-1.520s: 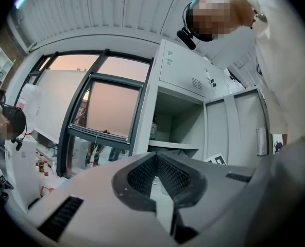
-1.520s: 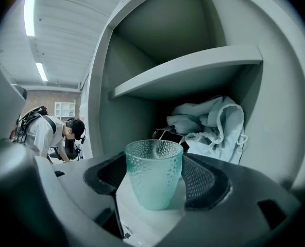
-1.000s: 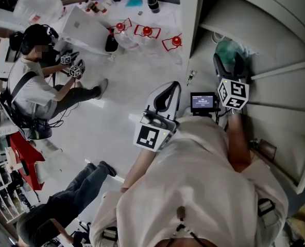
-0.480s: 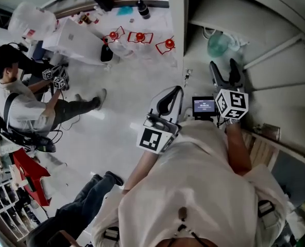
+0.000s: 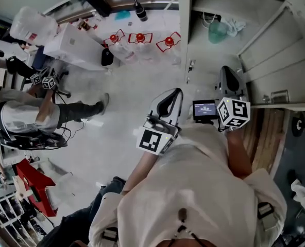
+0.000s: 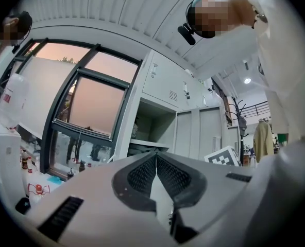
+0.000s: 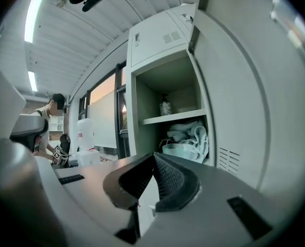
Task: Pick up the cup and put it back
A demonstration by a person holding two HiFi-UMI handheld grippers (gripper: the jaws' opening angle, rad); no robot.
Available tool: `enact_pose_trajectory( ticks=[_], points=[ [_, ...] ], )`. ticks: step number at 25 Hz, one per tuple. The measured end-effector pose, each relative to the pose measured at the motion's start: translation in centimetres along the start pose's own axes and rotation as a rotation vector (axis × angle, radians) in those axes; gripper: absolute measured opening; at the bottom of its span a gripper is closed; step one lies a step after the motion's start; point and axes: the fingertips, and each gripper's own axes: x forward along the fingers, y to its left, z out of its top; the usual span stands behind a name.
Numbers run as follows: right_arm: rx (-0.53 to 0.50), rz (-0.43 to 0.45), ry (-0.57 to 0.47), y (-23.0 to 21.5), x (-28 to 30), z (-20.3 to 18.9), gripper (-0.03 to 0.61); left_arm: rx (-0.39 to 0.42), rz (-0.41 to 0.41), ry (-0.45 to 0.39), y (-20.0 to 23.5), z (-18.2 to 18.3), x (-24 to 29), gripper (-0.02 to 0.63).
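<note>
Teal cup [image 7: 175, 149] sat in locker [image 7: 160, 35], ahead of right claw [image 7: 153, 157], just snapped together empty; left claw [image 6: 156, 157] pressed together too. Likely light, stiff, slick: pinch rim.

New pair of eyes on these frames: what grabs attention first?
The open locker dead ahead in the right gripper view, with a pale green cup beside crumpled cloth on its lower shelf. The right gripper points at it, its jaws just closed with nothing between them. At the head view's left, another person holds marker-cube grippers too.
</note>
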Motion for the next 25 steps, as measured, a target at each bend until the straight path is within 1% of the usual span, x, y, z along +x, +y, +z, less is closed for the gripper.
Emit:
enact_pose_trajectory(
  ticks=[3,6,9,12,15,19,21,25],
  points=[
    [0.016,0.004,-0.020,2.3,-2.7,0.4,0.025,0.001,-0.014,0.007,-0.6,-0.1,-3.0,0.009],
    [0.003,0.024,-0.031,5.0,-5.7,0.8,0.025,-0.005,-0.028,0.004,-1.3,0.0,-6.3,0.009],
    [-0.013,0.029,-0.033,7.6,-9.0,1.2,0.025,-0.027,-0.048,0.005,-1.9,-0.1,-9.3,0.009],
    [-0.028,0.008,-0.023,9.3,-13.0,0.8,0.025,-0.061,-0.076,0.020,-3.0,-1.0,-11.8,0.009],
    [-0.020,-0.032,-0.011,9.9,-17.4,0.4,0.025,-0.091,-0.121,0.033,-4.8,-1.7,-13.3,0.009],
    [0.000,-0.094,0.009,10.1,-23.1,0.3,0.025,-0.119,-0.197,0.040,-8.1,-1.9,-14.3,0.009],
    [0.006,-0.115,0.007,10.0,-25.4,0.3,0.025,-0.123,-0.233,0.041,-9.7,-2.1,-14.3,0.009],
    [0.009,-0.128,-0.023,9.3,-29.4,0.3,0.025,-0.109,-0.282,0.053,-13.0,-3.1,-14.1,0.009]
  ],
)
